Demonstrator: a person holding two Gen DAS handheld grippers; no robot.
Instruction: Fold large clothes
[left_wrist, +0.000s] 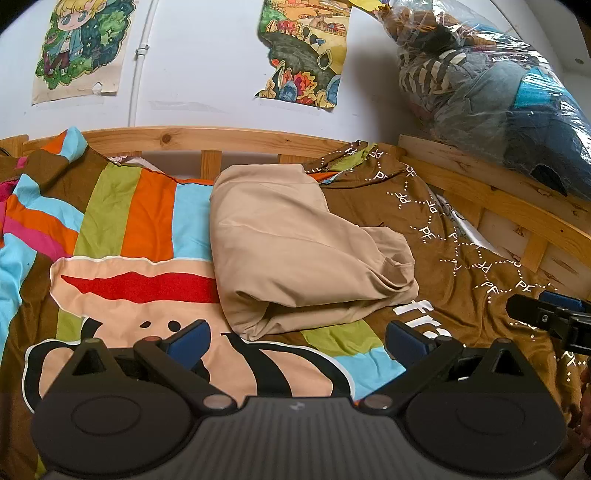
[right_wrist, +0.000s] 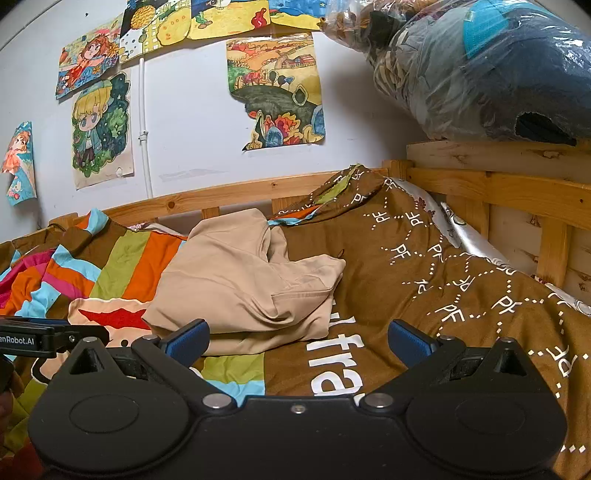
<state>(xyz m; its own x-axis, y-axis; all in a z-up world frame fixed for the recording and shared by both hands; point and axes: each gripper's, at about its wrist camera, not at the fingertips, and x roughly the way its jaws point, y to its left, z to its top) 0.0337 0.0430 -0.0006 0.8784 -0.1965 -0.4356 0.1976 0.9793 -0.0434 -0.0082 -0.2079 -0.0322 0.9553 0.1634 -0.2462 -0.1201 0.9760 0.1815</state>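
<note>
One soft, matte beige garment (left_wrist: 295, 251) lies in a rumpled folded heap on the striped cotton bedspread (left_wrist: 147, 206). Just short of it, the left gripper (left_wrist: 295, 341) and right gripper (right_wrist: 295, 341) hover, both spread wide, holding nothing.

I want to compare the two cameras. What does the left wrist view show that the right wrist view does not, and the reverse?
Only the left wrist view shows the cartoon face printed on the bedspread almost whole, with the right gripper at its right edge.

Only the right wrist view shows extra drawings high on the wall, another far left, and the left gripper at its left edge.

Both show the beige garment lying in a loose fold on the bedspread, the wooden bed frame, the plastic bag of clothes, and open, empty jaws.
</note>
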